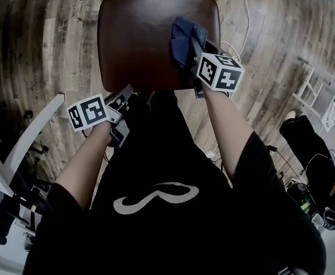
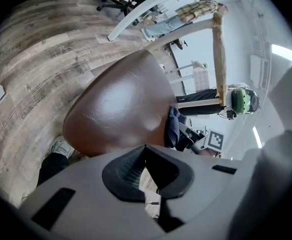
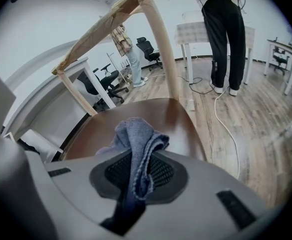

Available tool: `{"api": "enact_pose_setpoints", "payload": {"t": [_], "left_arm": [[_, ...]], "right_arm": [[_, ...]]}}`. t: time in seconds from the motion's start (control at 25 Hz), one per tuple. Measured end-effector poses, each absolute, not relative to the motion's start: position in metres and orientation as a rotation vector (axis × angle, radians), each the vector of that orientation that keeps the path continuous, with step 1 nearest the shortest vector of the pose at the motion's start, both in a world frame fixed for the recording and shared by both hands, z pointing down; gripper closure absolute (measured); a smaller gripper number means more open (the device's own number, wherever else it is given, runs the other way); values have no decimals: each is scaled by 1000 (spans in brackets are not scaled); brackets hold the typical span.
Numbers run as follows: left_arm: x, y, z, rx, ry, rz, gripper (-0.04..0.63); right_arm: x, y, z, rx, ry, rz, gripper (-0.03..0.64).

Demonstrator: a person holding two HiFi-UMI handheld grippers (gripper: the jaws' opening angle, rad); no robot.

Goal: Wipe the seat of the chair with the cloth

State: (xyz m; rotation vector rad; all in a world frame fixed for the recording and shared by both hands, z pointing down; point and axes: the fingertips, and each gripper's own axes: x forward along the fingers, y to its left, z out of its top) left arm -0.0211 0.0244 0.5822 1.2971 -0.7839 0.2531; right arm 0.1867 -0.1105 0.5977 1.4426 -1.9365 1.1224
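Observation:
The chair's dark brown seat (image 1: 136,39) (image 2: 116,109) (image 3: 178,119) lies below me. A blue cloth (image 1: 184,36) (image 3: 136,134) (image 2: 172,129) rests bunched on the seat's right side. My right gripper (image 1: 191,47) (image 3: 136,156) is shut on it, with folds spilling out ahead of the jaws and a strip hanging down between the pads. My left gripper (image 1: 124,95) (image 2: 146,151) hovers at the seat's front left edge, its jaws shut with nothing between them.
The chair's pale wooden back posts (image 3: 158,39) (image 2: 218,59) rise beyond the seat. A person in black trousers (image 3: 225,29) stands on the wood floor beside a white cable (image 3: 225,124). Office chairs (image 3: 148,46) and white desks (image 1: 35,130) stand around.

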Motion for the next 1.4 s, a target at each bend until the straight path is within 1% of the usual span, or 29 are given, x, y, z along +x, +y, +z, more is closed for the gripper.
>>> {"api": "enact_pose_setpoints", "payload": {"t": [0.24,0.44,0.76,1.2,1.4], "left_arm": [[-2,19,584,1300,-796,264,583],[24,14,584,1325,-786,265,583],[47,18,578,1322,-774,250,583],[25,35,583,1301,-807,207,583],[4,50,584,1293,-810,194,583]], "right_arm": [[226,-109,598,1455,-1936,1073,561],[254,-107,600,1493,-1941,1149,561],[274,-103,602,1460,-1940,1141,561],[275,-106,598,1536,-1899,1103,561],[269,-107,588,1603,-1898,1089,561]]}}
